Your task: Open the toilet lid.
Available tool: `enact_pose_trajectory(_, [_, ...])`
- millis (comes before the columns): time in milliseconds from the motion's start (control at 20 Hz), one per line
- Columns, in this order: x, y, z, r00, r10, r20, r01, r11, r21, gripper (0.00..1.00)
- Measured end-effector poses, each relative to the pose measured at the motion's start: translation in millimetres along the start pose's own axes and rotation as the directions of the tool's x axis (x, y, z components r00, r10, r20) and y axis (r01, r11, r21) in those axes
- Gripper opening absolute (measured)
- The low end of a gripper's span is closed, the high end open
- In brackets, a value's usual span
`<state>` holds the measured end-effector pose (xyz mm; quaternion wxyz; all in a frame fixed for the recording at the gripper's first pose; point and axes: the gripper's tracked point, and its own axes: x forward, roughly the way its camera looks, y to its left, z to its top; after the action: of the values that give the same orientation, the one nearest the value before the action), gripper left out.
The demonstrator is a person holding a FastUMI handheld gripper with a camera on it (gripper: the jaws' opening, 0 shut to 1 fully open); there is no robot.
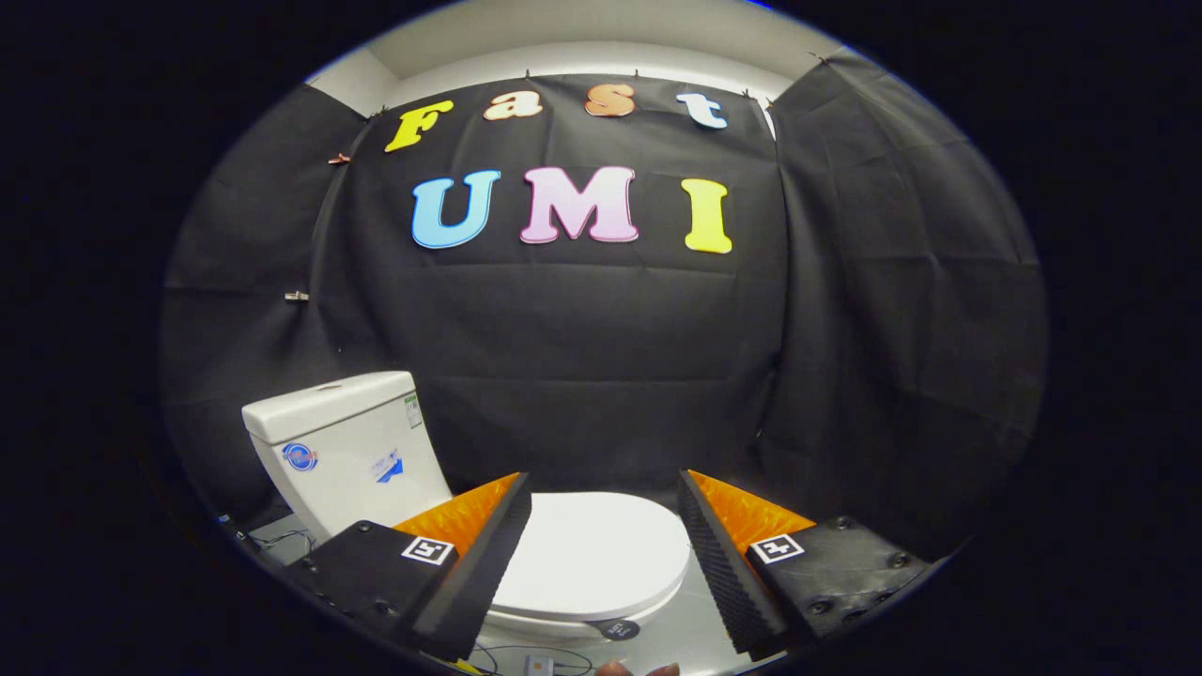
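Observation:
A white toilet stands low ahead, its lid (596,549) lying flat and closed over the seat. The white tank (343,451) rises behind it to the left, with stickers on its front. My gripper (606,507) is open, its two fingers spread wide on either side of the lid, above it and not touching it. Nothing is between the fingers. A small dark round tag (620,629) sits at the lid's near rim.
Black cloth walls (601,357) enclose the booth close behind and to the right of the toilet. Cables (282,540) lie on the grey floor left of the tank, and more wires with a small box (538,665) lie just before the bowl. Fingertips of a person's hand (639,668) show below.

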<state>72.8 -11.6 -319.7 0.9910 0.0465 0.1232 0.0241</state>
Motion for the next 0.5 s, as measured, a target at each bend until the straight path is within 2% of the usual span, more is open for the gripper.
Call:
enact_pose_trajectory(150, [10.8, -13.0, -51.4, 0.994, 0.012, -0.105, -0.008, 0.999, 0.044, 0.99])
enact_pose_trajectory(300, [11.7, -25.1, -98.2, 0.978, 0.047, -0.205, -0.015, 0.988, 0.156, 1.00])
enact_pose_trajectory(500, [23.5, -42.4, -147.8, 0.943, 0.093, -0.321, 0.028, 0.935, 0.355, 0.99])
